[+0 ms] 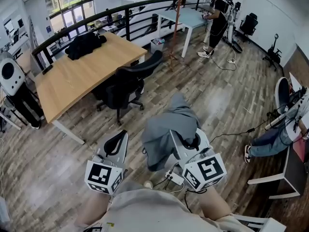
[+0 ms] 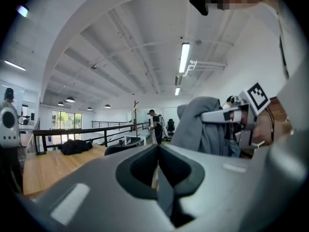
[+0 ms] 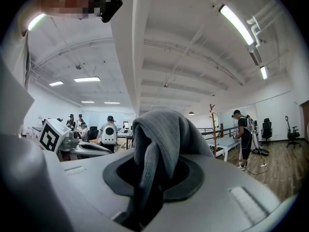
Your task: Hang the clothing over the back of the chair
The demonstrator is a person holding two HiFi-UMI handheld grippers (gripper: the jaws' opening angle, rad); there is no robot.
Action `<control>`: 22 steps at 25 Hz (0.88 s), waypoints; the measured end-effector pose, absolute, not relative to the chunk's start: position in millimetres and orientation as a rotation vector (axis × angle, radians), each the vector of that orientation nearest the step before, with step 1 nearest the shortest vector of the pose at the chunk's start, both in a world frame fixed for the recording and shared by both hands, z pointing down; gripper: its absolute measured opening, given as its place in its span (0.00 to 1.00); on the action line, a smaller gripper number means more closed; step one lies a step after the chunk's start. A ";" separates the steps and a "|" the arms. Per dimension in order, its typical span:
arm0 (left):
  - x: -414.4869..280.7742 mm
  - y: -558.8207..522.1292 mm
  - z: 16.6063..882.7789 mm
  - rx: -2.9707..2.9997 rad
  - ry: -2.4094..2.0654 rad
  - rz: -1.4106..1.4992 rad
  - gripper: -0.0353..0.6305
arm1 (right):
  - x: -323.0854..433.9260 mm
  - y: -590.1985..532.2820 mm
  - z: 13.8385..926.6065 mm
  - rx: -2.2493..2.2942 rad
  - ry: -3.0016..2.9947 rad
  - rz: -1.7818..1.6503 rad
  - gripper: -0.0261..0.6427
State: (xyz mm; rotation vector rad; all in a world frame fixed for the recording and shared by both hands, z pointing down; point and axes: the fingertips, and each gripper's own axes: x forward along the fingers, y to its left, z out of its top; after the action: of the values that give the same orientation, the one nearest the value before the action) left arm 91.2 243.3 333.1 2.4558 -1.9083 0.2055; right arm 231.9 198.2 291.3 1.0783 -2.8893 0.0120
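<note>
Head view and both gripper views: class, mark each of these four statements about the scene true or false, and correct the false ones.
1. The right gripper is clamped on the grey garment. True.
2. The left gripper grips a sleeve of that garment. False: nothing is between its jaws.
3. The garment already hangs over the back of the black chair. False: the chair's back is bare, and the garment hangs from the right gripper, apart from the chair.
4. A dark bundle of clothing lies on the wooden table. True.
</note>
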 end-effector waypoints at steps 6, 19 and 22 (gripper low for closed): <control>102.5 233.1 333.7 2.454 -1.919 0.224 0.06 | 246.3 182.5 295.0 1.083 -2.893 0.025 0.17; 109.8 220.9 342.0 2.465 -1.923 0.257 0.06 | 251.0 165.7 304.7 1.055 -2.898 0.008 0.17; 106.5 219.9 349.4 2.471 -1.918 0.254 0.06 | 243.8 164.2 314.7 1.044 -2.893 0.007 0.17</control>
State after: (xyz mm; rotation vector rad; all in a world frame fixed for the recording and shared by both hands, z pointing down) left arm 106.5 219.9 349.4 2.4713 -1.9184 0.2536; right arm 243.8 164.2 314.7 1.0441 -2.8926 0.0073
